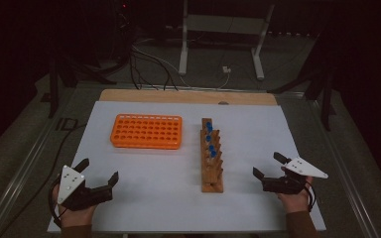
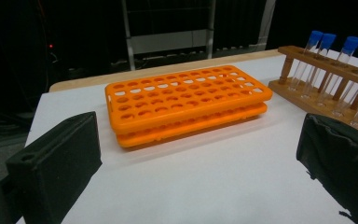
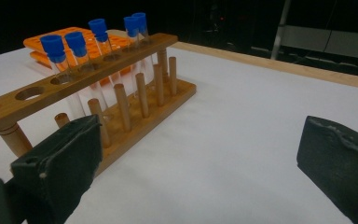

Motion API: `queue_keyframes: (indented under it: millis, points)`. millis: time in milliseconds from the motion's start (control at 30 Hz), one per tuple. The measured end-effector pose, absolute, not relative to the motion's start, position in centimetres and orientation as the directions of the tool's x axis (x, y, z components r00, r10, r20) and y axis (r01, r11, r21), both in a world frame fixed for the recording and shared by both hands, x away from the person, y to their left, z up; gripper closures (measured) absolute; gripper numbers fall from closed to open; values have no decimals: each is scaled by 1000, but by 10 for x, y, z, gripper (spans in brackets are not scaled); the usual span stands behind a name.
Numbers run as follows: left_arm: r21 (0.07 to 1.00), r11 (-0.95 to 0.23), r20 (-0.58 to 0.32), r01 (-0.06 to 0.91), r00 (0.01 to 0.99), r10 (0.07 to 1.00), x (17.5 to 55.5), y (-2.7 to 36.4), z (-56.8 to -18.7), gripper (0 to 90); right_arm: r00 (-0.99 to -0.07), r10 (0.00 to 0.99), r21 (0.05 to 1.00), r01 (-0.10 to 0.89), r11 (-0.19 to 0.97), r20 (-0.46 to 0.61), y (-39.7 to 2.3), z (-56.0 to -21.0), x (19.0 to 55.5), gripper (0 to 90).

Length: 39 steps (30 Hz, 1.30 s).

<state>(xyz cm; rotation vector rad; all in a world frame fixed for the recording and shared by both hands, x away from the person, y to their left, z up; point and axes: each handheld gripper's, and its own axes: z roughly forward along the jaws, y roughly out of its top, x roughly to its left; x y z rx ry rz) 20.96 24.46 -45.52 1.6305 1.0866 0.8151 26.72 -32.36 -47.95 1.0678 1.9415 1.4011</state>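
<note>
From my seat, far left is the left gripper, jaws spread wide with nothing between them, parked near the front left corner of the white table. Next over is the orange rack, lying flat with its long axis running left-right across the table, holes facing up. Right of that sits the wooden rack, long axis running front to back, so at right angles to the orange one. Its blue-capped tubes stand upright, caps up, bunched toward the far end. Far right, the right gripper is wide open too, empty, near the wooden rack's near end.
</note>
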Motion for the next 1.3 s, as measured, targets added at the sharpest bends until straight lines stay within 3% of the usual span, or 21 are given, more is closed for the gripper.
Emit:
queue_keyframes:
  millis: [733, 1300]
  points:
    - [957, -130, 27, 259, 367, 930, 207, 239, -456, 4, -554, 830, 951, 285, 118, 63, -321, -475, 264, 9]
    - [956, -127, 24, 264, 363, 932, 207, 238, -458, 4, -672, 741, 946, 248, 211, 11, -272, -445, 277, 9]
